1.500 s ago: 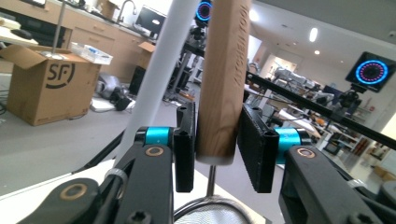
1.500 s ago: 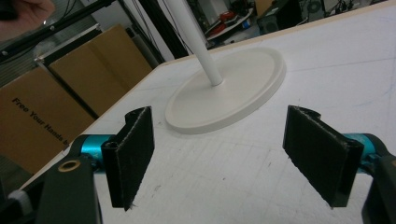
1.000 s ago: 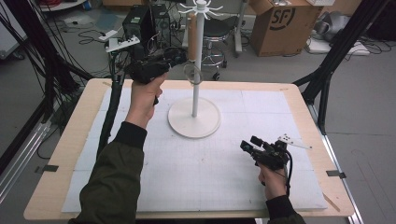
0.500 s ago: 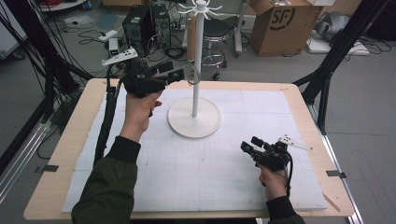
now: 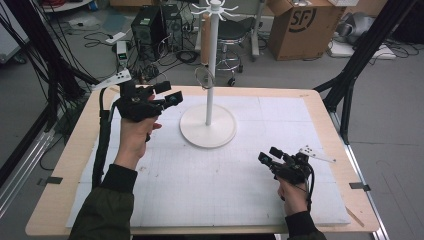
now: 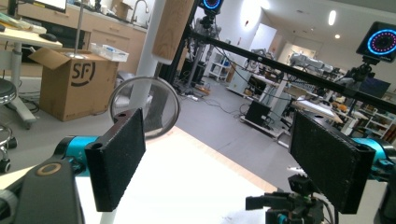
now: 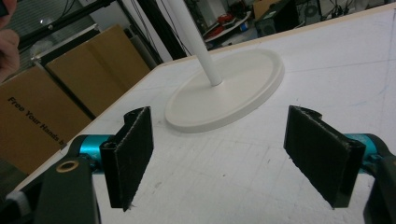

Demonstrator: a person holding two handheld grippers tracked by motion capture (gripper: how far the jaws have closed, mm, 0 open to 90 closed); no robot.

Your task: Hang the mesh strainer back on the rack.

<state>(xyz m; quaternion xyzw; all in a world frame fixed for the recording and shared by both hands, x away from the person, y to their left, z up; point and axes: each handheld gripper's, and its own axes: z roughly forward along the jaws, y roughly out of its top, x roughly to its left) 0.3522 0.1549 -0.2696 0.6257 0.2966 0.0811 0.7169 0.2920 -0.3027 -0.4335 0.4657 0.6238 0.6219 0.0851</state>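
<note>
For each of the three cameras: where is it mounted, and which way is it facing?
High view: above the person's side, looking down on the table; both forearms show.
Left gripper view: rides the left tool, facing the hanging ring.
Right gripper view: rides the right tool, facing the stand's base.
Shared: the white stand.

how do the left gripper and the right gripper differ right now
The left gripper is held up beside the white stand, near the ring hanging on its pole; the right gripper sits low over the white mat, away from the stand. The left gripper's jaws have just been opening, with nothing between them. Both are open and empty.
</note>
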